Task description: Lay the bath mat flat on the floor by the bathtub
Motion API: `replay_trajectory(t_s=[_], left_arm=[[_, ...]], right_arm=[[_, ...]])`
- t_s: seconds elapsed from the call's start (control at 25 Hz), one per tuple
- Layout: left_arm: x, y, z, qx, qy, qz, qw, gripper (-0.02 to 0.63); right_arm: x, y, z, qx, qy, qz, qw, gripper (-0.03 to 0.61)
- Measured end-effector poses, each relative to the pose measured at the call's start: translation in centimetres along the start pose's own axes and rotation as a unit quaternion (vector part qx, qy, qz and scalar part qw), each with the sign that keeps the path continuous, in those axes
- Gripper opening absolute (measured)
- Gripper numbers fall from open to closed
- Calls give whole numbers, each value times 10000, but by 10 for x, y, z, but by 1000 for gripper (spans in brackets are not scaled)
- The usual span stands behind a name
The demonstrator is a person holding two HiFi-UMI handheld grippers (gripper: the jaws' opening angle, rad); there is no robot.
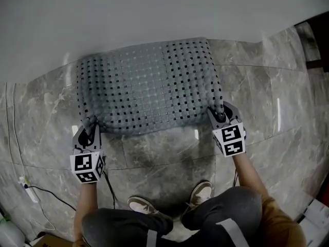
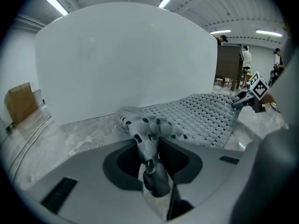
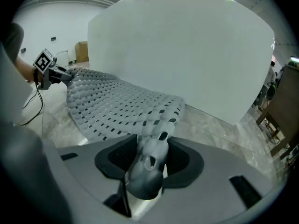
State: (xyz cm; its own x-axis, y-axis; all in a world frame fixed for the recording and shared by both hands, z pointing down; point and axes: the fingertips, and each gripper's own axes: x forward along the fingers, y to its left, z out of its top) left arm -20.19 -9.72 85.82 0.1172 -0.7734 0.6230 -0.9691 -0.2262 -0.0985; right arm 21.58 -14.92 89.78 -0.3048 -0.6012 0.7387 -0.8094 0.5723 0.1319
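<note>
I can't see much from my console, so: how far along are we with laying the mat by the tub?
Mostly done: the mat is spread on the floor, its far edge at the tub. In hand: each near corner sits bunched between the fingers of the left gripper and right gripper, raised slightly. Remaining: lower both corners, let go, check it lies flat.

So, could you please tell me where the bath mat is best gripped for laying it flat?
By its two near corners, reaching in over the floor: the bath mat is limp, and its far edge runs along the bathtub.
</note>
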Motion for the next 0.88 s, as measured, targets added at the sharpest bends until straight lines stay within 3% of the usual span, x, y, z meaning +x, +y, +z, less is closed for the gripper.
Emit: replay_trajectory(t_s=[0.16,0.24,0.4,0.76,0.88], left_arm=[[3,4,-18,-30,236,-10,9997,108],[6,11,-31,-126,396,-27,9991,134],[3,29,-39,-104,348,192,9992,261],[-1,18,8,495,-313,445,9973,256],[-2,17,18,594,-386,542,9960,202]], right_arm=[[3,-3,-9,49,169,8,9998,195],[3,-10,-11,53,204,-106,9997,252],[1,-18,0,35,103,-262,9996,256],[-8,-13,36,-26,-446,-314,9985,254],[-11,-10,49,12,-690,-254,9973,252]])
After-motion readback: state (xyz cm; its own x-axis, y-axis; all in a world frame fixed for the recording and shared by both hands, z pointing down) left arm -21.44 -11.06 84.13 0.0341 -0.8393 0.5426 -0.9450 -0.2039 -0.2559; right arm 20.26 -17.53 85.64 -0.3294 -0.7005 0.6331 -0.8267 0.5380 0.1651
